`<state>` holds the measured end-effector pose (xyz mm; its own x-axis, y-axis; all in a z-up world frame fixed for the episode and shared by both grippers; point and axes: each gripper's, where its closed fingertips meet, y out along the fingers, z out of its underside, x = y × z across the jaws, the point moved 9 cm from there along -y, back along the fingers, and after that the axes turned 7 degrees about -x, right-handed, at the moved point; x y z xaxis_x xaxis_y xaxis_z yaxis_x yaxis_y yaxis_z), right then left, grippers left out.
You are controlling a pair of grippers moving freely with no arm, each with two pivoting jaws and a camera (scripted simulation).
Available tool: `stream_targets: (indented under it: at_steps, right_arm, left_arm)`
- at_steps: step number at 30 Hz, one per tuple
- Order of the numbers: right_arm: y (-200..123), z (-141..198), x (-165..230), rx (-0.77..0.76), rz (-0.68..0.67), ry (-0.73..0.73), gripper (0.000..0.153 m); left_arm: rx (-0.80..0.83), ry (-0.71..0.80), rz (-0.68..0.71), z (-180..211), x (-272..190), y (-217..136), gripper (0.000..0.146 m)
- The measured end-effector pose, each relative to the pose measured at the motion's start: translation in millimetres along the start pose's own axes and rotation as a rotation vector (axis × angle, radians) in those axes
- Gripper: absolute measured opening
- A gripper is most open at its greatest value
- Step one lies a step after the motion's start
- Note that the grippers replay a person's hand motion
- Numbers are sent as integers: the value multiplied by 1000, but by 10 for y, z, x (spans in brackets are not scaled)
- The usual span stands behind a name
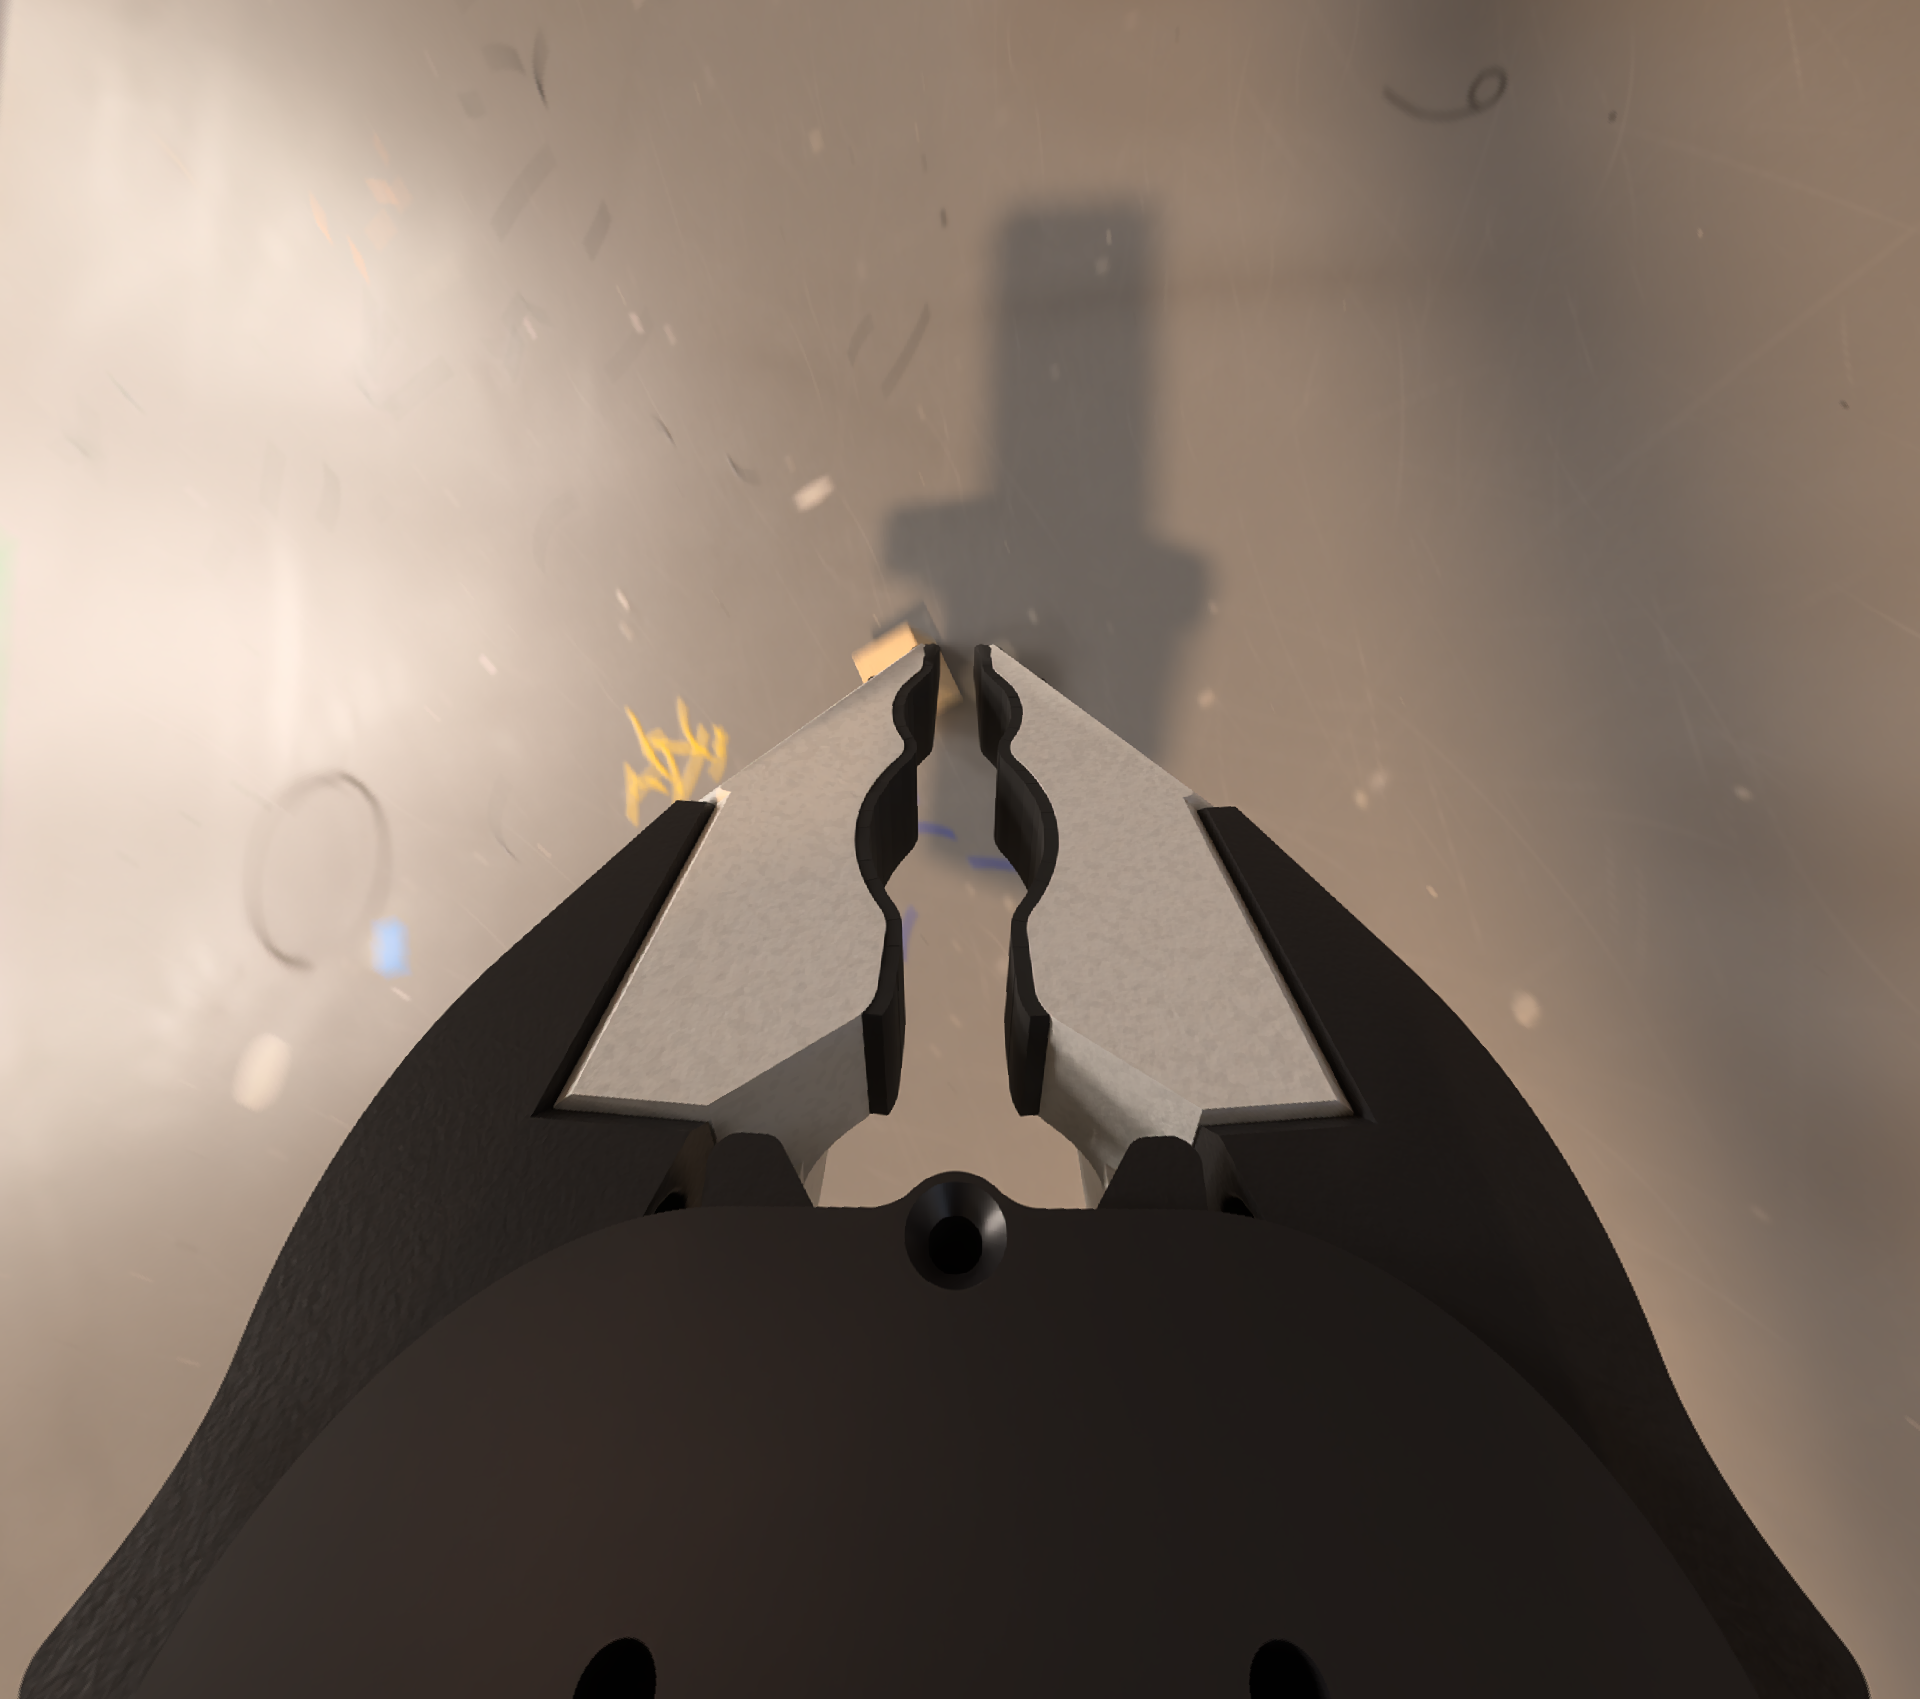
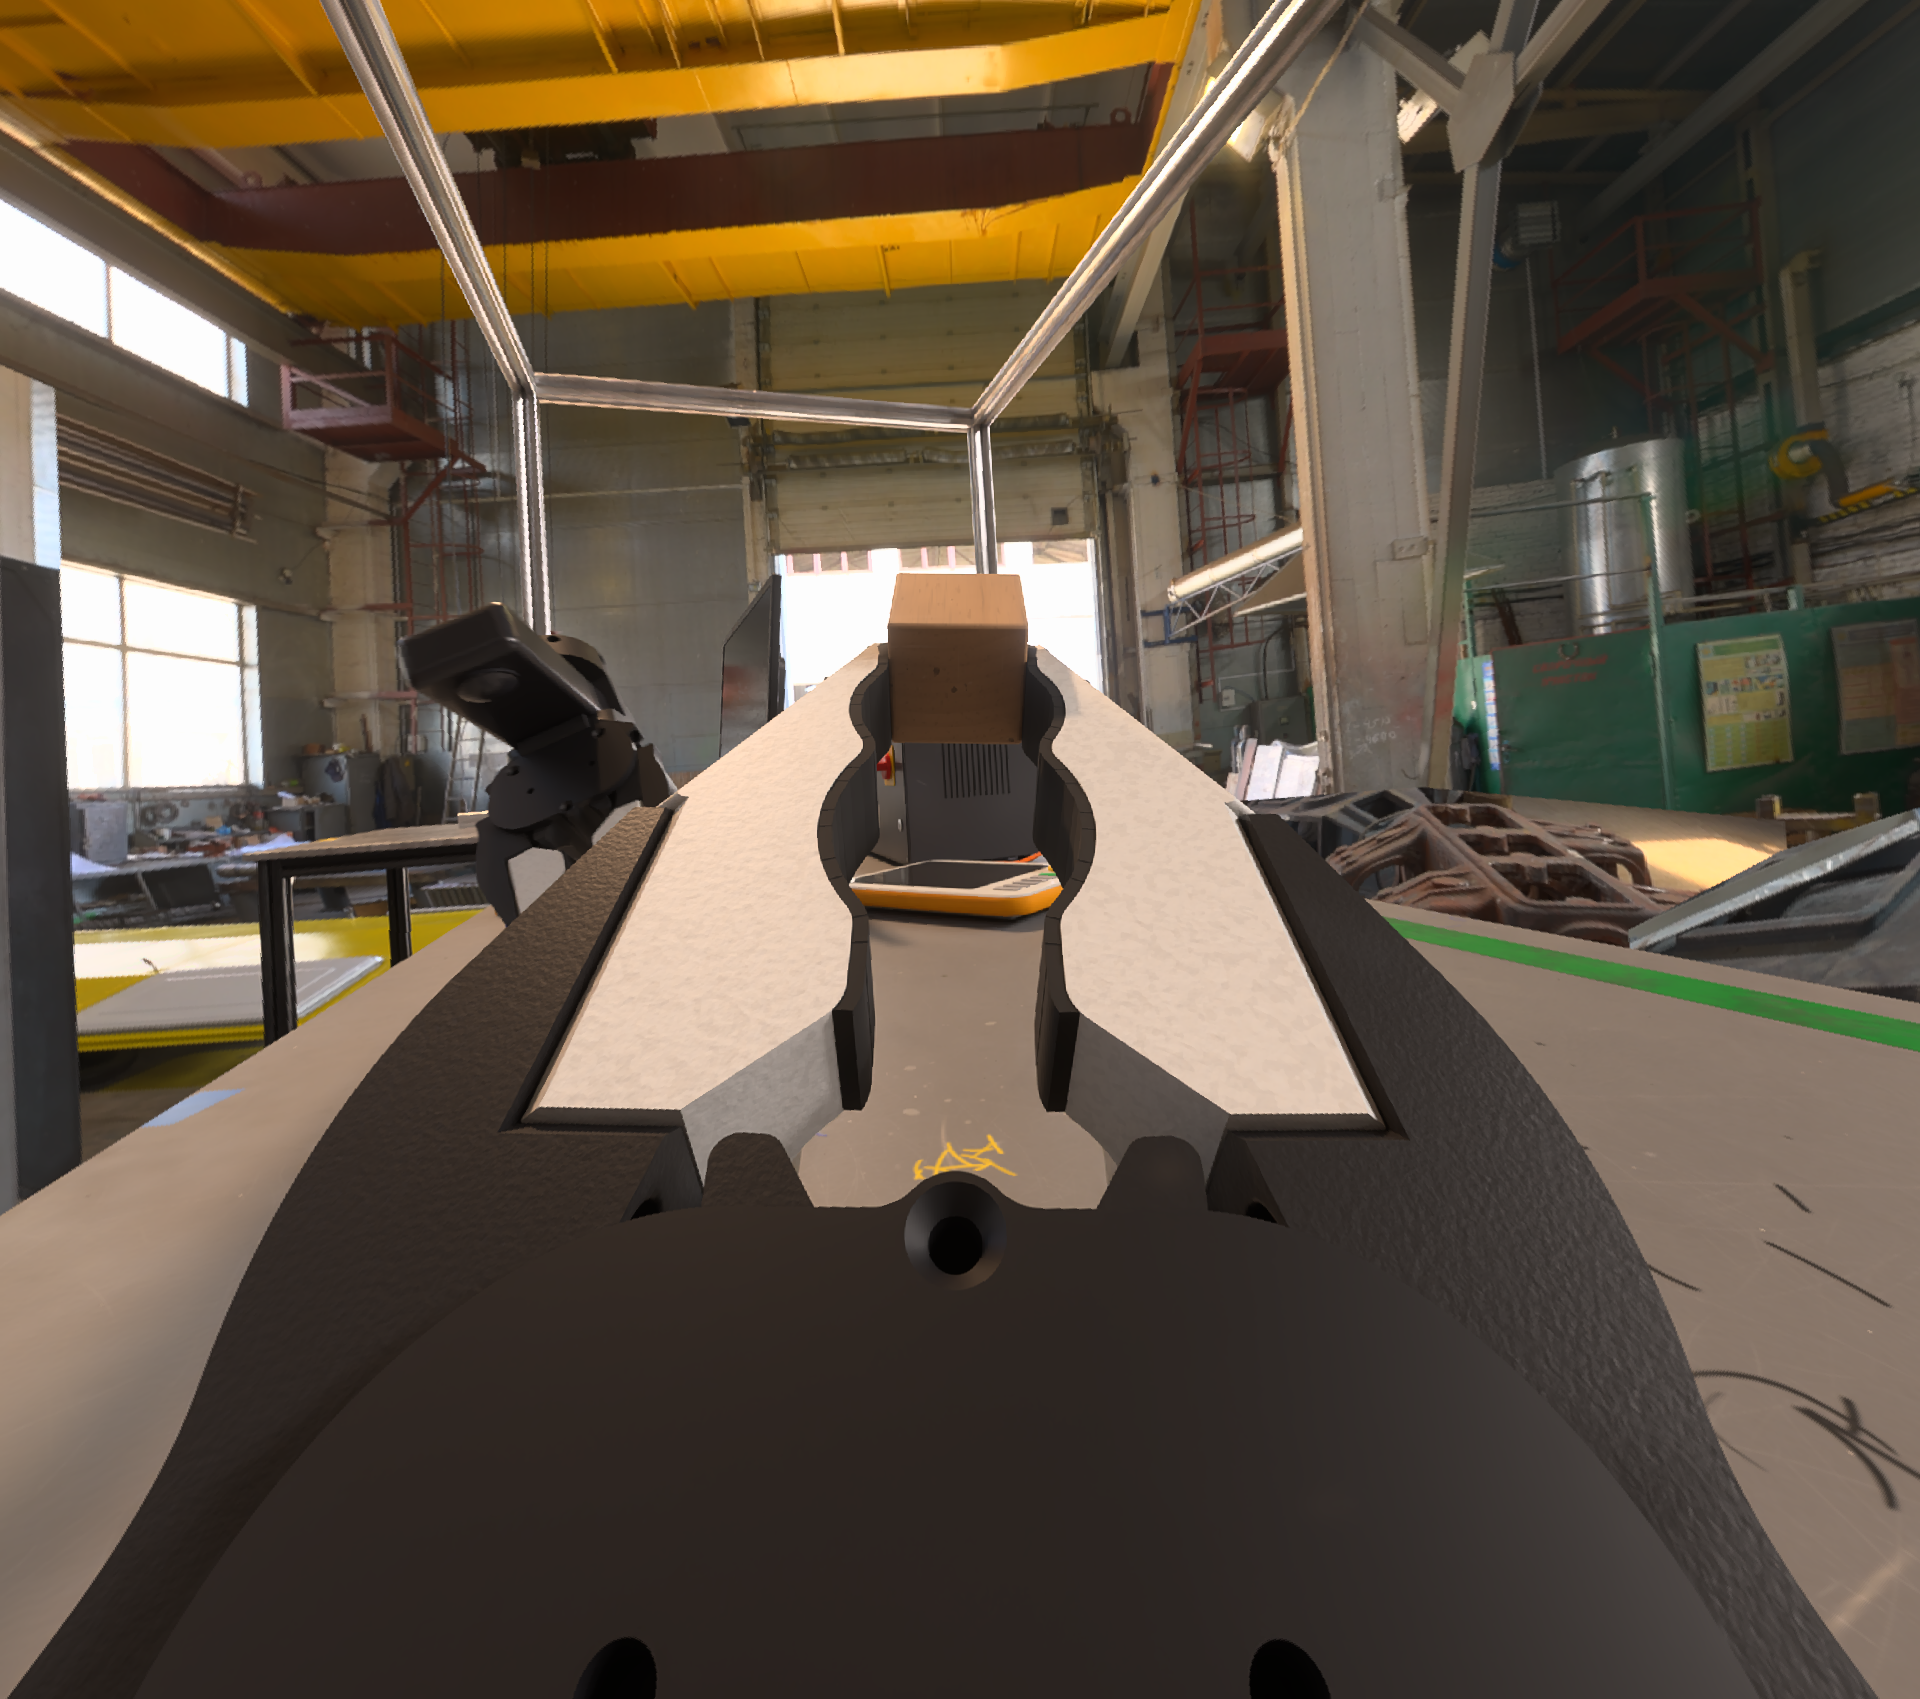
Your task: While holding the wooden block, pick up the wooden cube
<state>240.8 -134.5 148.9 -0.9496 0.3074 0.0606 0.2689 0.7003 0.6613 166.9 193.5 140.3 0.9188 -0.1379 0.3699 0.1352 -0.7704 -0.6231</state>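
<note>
The right gripper [image 2: 958,673] is squeezing a block [image 2: 957,673] between its two tips. The jaws are closed in just enough to press on the block's two sides. The gripper is held up off the table [image 2: 1558,1130] and pointing level, out across the room. I think it is kept up there so the block stays safe and out of the way while the other gripper works.

The block is looking almost square from here. Its wood face is turned toward the camera. Its top is poking up a bit above the tips. I cannot tell which way it is longest, because its depth is hidden.

The left gripper [image 1: 957,662] is pointing down at the table. Its jaws are nearly shut, with only a thin gap between the tips. A small cube [image 1: 883,650] is showing just past the left finger [image 1: 920,683], and a sliver of wood is showing in the gap too. I cannot tell if the tips are pinching it or only sitting next to it. The cube is mostly hidden, so I cannot tell which way it is turned. It is low down by the table, under the gripper's shadow.

In the right view, the left gripper [image 2: 514,886] is off to the side, tipped downward.
</note>
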Motion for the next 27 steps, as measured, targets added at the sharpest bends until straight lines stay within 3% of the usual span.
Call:
stream_targets:
  at_steps: [3, 7, 9, 11, 14, 17, 19, 24, 27]
  right_arm:
    - [9, 8, 2, 14, -5, -1, 24]
    - [9, 15, 4, 15, -6, -4, 24]
    - [12, 23, 6, 22, -7, -4, 24]
    - [18, 32, 10, 31, -10, -7, 24]
    - [25, 38, 16, 40, -15, -15, 24]
    - [26, 42, 15, 43, -16, -12, 24]
    - [28, 45, 15, 45, -16, -11, 24]
    - [30, 46, 16, 36, -33, 20, 24]
    - [15, 24, 16, 13, -61, 47, 24]
  left_arm:
    - [50, -178, -10, 289, 13, -107, 10]
    - [-74, -453, -83, 493, 91, -282, 15]
    - [-99, -533, -42, 484, 85, -296, 39]
    - [-88, -548, -4, 480, 94, -268, 49]
    - [8, -560, -226, 519, 168, -176, 46]
    - [220, -677, -487, 573, 243, -88, 44]
    - [321, -740, -579, 619, 253, -6, 45]
    - [384, -781, -628, 735, 299, 256, 40]
    - [341, -708, -566, 700, 363, 364, 12]
